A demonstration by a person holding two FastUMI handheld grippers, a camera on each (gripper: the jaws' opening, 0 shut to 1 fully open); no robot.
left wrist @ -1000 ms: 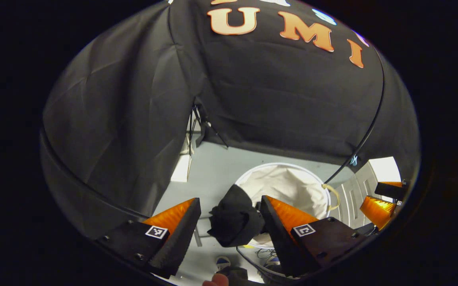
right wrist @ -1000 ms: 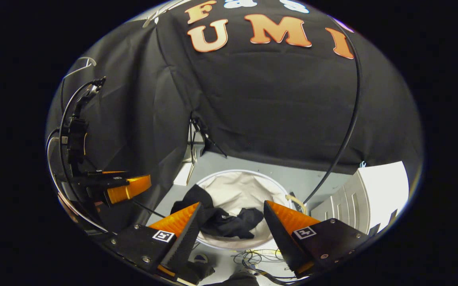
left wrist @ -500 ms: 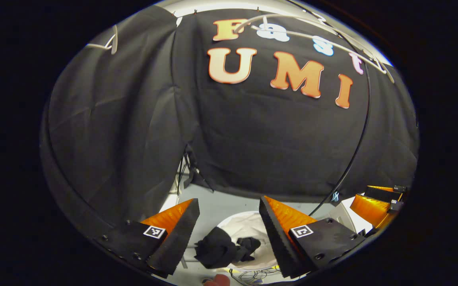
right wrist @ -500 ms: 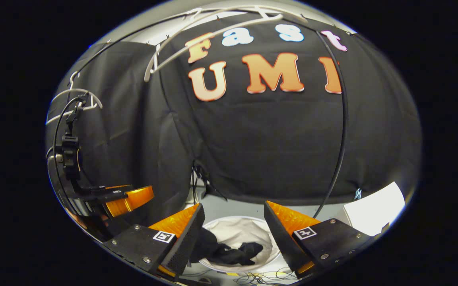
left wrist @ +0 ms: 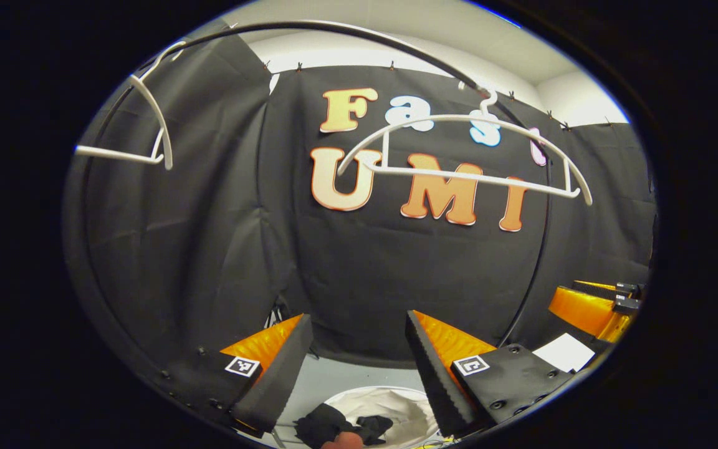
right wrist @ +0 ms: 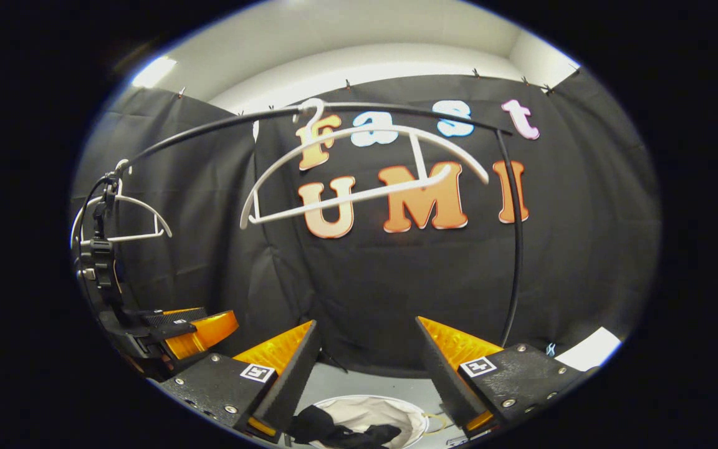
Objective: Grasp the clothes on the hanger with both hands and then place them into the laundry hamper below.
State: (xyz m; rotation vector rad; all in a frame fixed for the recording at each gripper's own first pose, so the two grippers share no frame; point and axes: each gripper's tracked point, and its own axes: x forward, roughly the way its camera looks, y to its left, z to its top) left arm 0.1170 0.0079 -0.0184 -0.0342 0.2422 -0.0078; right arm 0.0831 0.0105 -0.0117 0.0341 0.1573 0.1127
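Both tools, left [left wrist: 353, 362] and right [right wrist: 365, 368], gape empty, raised since the clothes [right wrist: 340, 431] dropped into the hamper [right wrist: 396, 415].

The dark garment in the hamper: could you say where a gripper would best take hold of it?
Probably the bunched fold draped over the hamper's near rim, coming from above. The garment lies crumpled and low, and that raised bunch offers most to pinch.

Both grippers [left wrist: 353, 349] [right wrist: 365, 355] agape, empty, raised.

Hanger [left wrist: 465, 149]: smooth white plastic. Rail [right wrist: 396, 111] above it: glossy dark tube. Clothes [right wrist: 334, 430]: matt black cloth.
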